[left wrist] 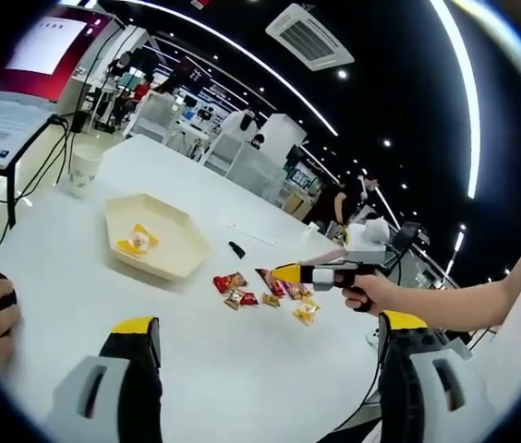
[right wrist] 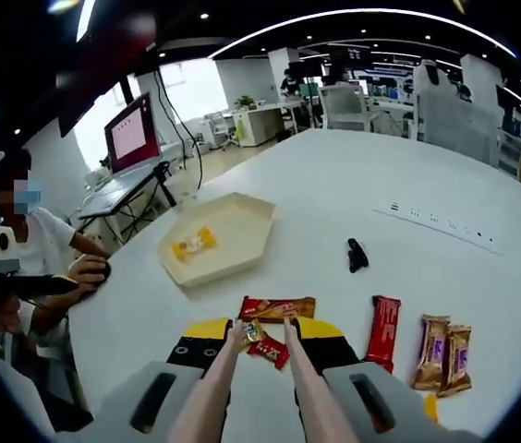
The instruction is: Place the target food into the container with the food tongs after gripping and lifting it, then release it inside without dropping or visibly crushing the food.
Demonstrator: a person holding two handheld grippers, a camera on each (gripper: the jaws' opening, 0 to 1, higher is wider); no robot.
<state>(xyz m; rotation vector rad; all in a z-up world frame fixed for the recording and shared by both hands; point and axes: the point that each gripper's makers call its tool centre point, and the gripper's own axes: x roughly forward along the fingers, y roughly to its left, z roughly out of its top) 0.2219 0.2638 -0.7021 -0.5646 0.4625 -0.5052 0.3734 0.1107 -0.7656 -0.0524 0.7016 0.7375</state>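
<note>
Right gripper (right wrist: pixel 262 343) holds the food tongs (right wrist: pixel 259 388); its jaws are clamped on the tong arms. Tong tips rest at a small wrapped candy (right wrist: pixel 253 335) lying on the white table (right wrist: pixel 408 175), just near of a long orange-red wrapper (right wrist: pixel 277 307). Whether the tips are pinched on the candy or only touching it, cannot tell.

Container: a cream hexagonal tray (right wrist: pixel 242 238), beyond the snacks and to the left, holding one yellow-wrapped piece (right wrist: pixel 193 245).

In the left gripper view the same tray (left wrist: pixel 182 242) sits far left of the snack cluster (left wrist: pixel 265 293), with the right gripper (left wrist: pixel 288 273) reaching in among the wrappers. Left gripper (left wrist: pixel 270 369): jaws wide apart, idle over bare table.

Progress, judged: one piece in; current piece not yet lifted. Lift, carry and release remain, and other snacks lie loose, e.g. red bar (right wrist: pixel 384 329).
</note>
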